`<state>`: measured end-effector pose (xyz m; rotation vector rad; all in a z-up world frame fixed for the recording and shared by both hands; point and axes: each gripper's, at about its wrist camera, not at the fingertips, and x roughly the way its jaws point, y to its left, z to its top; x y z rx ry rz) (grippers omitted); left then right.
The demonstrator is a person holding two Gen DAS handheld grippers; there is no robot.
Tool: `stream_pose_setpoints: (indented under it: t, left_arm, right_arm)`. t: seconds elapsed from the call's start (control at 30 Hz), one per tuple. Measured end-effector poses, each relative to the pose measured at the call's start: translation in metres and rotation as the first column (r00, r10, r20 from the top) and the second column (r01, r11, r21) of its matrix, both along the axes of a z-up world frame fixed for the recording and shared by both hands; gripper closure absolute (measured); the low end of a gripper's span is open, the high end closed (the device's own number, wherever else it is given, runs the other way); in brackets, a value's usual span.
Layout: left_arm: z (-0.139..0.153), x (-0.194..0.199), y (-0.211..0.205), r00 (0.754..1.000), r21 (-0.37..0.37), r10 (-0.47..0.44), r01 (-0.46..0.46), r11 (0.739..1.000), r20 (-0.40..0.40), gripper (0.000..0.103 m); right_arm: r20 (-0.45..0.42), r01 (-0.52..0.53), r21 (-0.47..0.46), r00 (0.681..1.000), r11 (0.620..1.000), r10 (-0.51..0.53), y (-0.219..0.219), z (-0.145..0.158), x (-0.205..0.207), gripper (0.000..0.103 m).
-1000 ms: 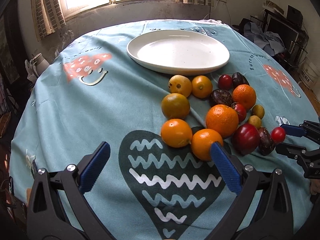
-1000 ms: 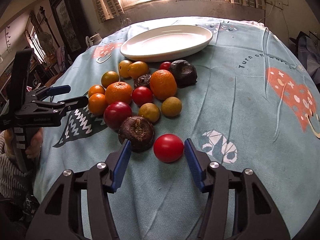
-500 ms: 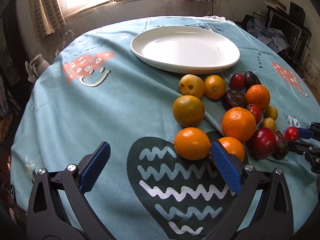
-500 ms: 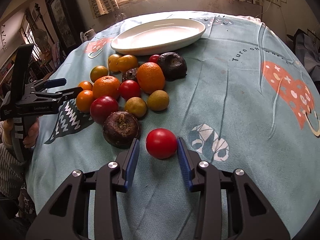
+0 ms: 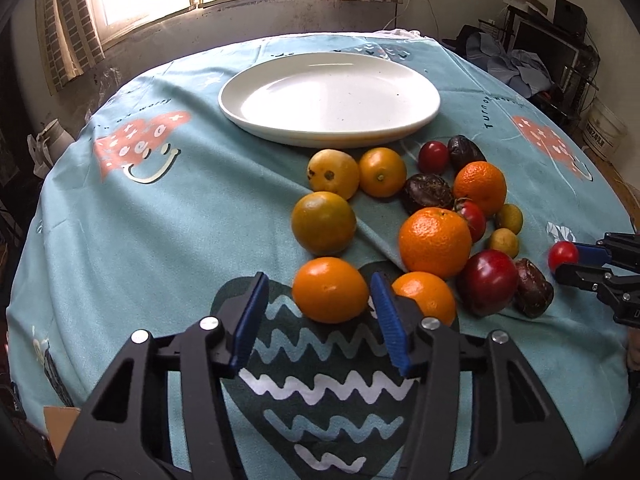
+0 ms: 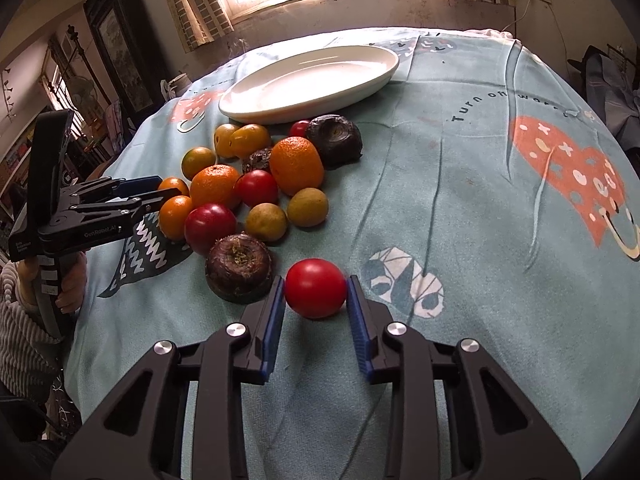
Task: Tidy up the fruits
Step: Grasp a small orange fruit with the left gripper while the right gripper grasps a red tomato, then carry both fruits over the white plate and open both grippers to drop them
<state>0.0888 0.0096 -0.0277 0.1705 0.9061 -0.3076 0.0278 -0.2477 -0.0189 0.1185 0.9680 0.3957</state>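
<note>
R gripper (image 6: pixel 316 300) jaws pinching small round red tomato (image 6: pixel 315 294), ready for white oval plate (image 6: pixel 280 104); L gripper (image 5: pixel 320 312) jaws spread round smooth orange (image 5: pixel 330 290), lining up grab.

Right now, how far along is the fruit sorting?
Nothing looks done: the white plate holds no fruit. In hand: the right claw has closed on a small red fruit that sits on the cloth, and the left claw is open around an orange, one pad clear of it. The remaining fruit pile waits beside the plate.
</note>
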Motion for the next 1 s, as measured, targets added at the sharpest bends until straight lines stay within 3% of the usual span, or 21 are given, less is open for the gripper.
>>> stream_pose_setpoints:
  t: [0.17, 0.2, 0.23, 0.47, 0.53, 0.7, 0.87, 1.0]
  left_arm:
    - [-0.007, 0.002, 0.011, 0.996, -0.096, -0.022, 0.013, 0.995, -0.088, 0.05]
    - [-0.009, 0.002, 0.012, 0.995, -0.106, -0.028, 0.018, 0.994, -0.1, 0.054]
    - [-0.013, 0.004, 0.011, 0.994, -0.096, -0.026, 0.015, 0.995, -0.108, 0.062]
    - [-0.013, 0.013, 0.002, 0.997, -0.076, -0.028, 0.022, 0.997, -0.076, 0.059]
    - [-0.013, 0.015, 0.0, 0.998, -0.06, -0.015, 0.011, 0.998, -0.056, 0.056]
    - [-0.009, 0.005, -0.011, 1.0, 0.012, -0.01, 0.01, 1.0, 0.018, 0.06]
    - [0.029, -0.006, -0.015, 0.992, -0.005, -0.012, 0.012, 1.0, 0.123, 0.06]
    - [0.063, 0.03, -0.032, 0.983, -0.001, 0.016, -0.016, 1.0, 0.181, 0.06]
  right_arm:
    - [-0.01, 0.008, 0.023, 1.0, 1.0, -0.007, -0.003, -0.001, 0.001, 0.071]
    - [-0.011, 0.007, 0.026, 1.0, 1.0, -0.007, -0.003, -0.001, 0.001, 0.071]
    - [-0.011, 0.006, 0.029, 1.0, 1.0, -0.006, -0.003, -0.001, 0.001, 0.071]
    - [-0.004, 0.017, 0.05, 1.0, 0.999, -0.016, -0.008, -0.001, 0.0, 0.071]
    - [-0.003, 0.017, 0.052, 1.0, 0.998, -0.017, -0.008, 0.0, 0.0, 0.071]
    - [0.028, 0.016, 0.06, 0.999, 0.998, -0.018, -0.008, 0.004, -0.006, 0.071]
    - [0.072, 0.012, 0.052, 0.997, 0.999, -0.015, -0.005, 0.026, 0.001, 0.071]
    - [0.156, 0.012, 0.015, 0.988, 1.0, -0.015, 0.01, 0.067, 0.043, 0.071]
